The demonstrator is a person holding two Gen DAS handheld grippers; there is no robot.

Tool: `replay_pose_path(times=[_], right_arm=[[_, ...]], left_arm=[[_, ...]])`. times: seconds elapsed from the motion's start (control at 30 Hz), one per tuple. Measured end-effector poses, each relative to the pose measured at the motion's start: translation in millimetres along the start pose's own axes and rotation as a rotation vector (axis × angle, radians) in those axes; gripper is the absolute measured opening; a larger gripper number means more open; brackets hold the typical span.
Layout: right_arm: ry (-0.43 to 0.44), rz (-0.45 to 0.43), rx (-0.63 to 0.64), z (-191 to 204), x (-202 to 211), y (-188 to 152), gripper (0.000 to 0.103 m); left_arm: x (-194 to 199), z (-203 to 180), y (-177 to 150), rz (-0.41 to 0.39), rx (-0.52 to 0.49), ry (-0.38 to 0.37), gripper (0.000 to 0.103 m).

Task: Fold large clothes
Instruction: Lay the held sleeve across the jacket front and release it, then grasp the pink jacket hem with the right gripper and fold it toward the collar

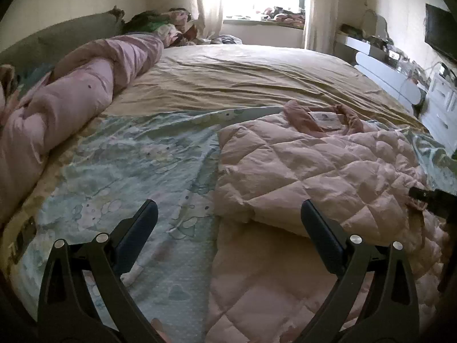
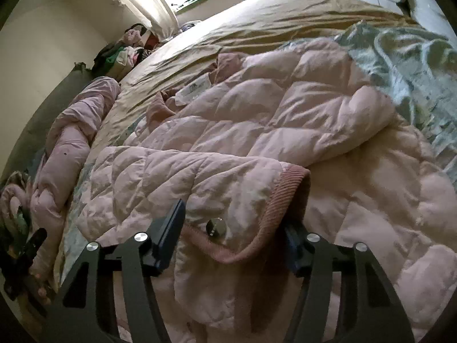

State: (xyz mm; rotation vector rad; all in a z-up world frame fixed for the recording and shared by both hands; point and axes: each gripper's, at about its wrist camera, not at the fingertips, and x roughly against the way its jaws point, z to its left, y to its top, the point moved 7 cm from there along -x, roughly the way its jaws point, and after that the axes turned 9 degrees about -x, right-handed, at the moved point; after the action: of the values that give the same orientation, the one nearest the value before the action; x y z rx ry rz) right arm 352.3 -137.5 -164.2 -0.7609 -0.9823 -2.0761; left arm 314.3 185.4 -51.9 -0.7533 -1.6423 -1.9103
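Note:
A pink quilted puffer jacket (image 1: 320, 168) lies spread on the bed, collar and white label toward the far side. My left gripper (image 1: 228, 214) is open and empty, hovering over the jacket's left edge and the blue patterned sheet (image 1: 137, 160). In the right wrist view the jacket (image 2: 285, 108) fills the middle. One sleeve (image 2: 200, 183) with a ribbed pink cuff (image 2: 274, 217) and a metal snap (image 2: 215, 226) lies folded across the body. My right gripper (image 2: 234, 220) is open with the cuff end between its jaws; its right finger is mostly hidden by the cuff.
A rolled pink duvet (image 1: 65, 105) lies along the bed's left side by the green headboard (image 1: 57, 34). A tan sheet (image 1: 242, 80) covers the far half. Clothes pile (image 1: 171, 23) at the far corner; a white dresser (image 1: 400, 65) stands right.

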Motion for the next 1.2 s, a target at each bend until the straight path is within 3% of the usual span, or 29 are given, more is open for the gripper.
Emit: replay_pose_path(times=[0.07,0.2,0.27,0.47,0.7,1.03,1.2], right_arm=[[0.002,0.003,-0.009,-3,-3,0,0.049],[0.012,-0.024,0.033,-1,2,5,0.013],[0.011,-0.034,0.066,3,6,9,0.007],[0.049,-0.139,0.241,42,43,38,0.006],[0.044,-0.267,0.426,97,87,96,0.005],[-0.079,-0.283,0.501,114,76,141,0.005],[-0.154,-0.242,0.454,92,54,147,0.005]], left_arm=[[-1,4,0,0.002,0.007,0.007,0.094],[-3,9,2,0.004,0.018,0.013,0.094],[-4,9,4,0.005,0.024,0.013,0.094],[-3,11,9,0.001,0.036,0.019,0.094],[-8,16,13,-0.003,0.063,0.003,0.094],[-24,16,17,0.007,0.092,-0.027,0.094],[-43,10,20,0.049,0.084,-0.045,0.094]])
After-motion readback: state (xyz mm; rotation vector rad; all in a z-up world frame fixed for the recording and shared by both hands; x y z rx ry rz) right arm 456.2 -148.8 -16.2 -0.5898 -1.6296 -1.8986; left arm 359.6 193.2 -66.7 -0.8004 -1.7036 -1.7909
